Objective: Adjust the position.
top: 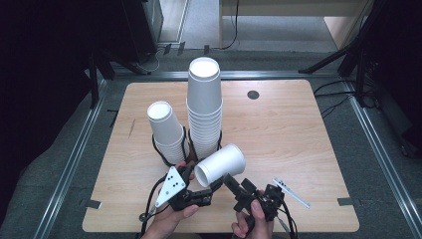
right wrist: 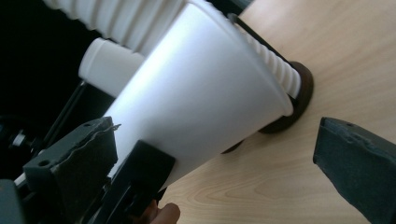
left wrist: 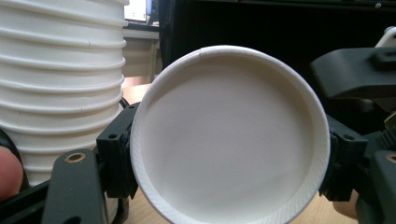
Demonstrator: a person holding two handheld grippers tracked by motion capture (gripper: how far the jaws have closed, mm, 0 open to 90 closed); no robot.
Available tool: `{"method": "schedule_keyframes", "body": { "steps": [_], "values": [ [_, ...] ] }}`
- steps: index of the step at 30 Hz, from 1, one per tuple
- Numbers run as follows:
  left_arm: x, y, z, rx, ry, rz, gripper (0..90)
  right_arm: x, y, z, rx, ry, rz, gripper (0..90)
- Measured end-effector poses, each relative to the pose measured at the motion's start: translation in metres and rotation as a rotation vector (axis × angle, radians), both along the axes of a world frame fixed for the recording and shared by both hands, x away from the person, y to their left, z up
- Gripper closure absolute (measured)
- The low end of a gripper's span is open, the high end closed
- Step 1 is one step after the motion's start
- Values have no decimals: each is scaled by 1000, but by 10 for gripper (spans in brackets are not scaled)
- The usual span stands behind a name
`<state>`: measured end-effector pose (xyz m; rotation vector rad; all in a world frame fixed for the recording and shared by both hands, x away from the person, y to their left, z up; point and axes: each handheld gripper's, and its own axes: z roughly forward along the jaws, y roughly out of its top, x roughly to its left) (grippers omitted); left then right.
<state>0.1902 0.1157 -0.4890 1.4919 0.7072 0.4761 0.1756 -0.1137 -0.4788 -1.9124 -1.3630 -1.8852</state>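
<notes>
Left gripper (top: 211,186): my jaws are clamped on the rim end of a single white paper cup (top: 221,164), one pad at each side of its mouth; I hold it tilted above the table (top: 278,134), mouth toward me.
Right gripper (top: 234,183): my jaws stand wide apart beside the cup, nothing pressed between them.
Cup position: off the stacks, just in front of them, over the near middle of the table.
Short stack (top: 166,132): nested cups, upside down in a black ring holder, left of centre.
Tall stack (top: 204,107): same kind, clearly higher, just right of the short one.
Small white-and-grey tool (top: 291,191): lies on the table to my right, untouched.
Progress: one cup in hand; I judge its placing on a stack is not yet done.
</notes>
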Motion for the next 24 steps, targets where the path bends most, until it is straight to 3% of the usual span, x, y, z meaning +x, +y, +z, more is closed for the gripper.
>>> {"method": "schedule_keyframes", "body": {
  "steps": [2, 9, 10, 11, 12, 15, 16, 24],
  "values": [
    [0, -1, 0, -1, 2, -1, 245, 3, 1, -1, 63, 41, 7, 0],
    [-1, -2, 0, 5, -2, 3, 245, 7, 6, 2, 178, 117, -15, 0],
    [-1, -2, 1, 5, -3, 4, 245, 9, 8, 2, 216, 140, -15, 0],
    [-2, -2, 1, 4, -3, 4, 245, 9, 8, 2, 216, 140, -15, 0],
    [-2, -2, 1, 2, -4, 3, 245, 10, 10, 2, 253, 181, -22, 0],
    [-2, -2, 1, 4, -4, 2, 245, 13, 13, 2, 287, 193, -37, 0],
    [-2, -2, 1, 6, -3, 0, 245, 15, 15, 2, 330, 206, -42, 0],
    [-3, -1, 2, 4, -12, 6, 246, 26, 18, 0, 412, 267, -61, 0]
  ]
}}
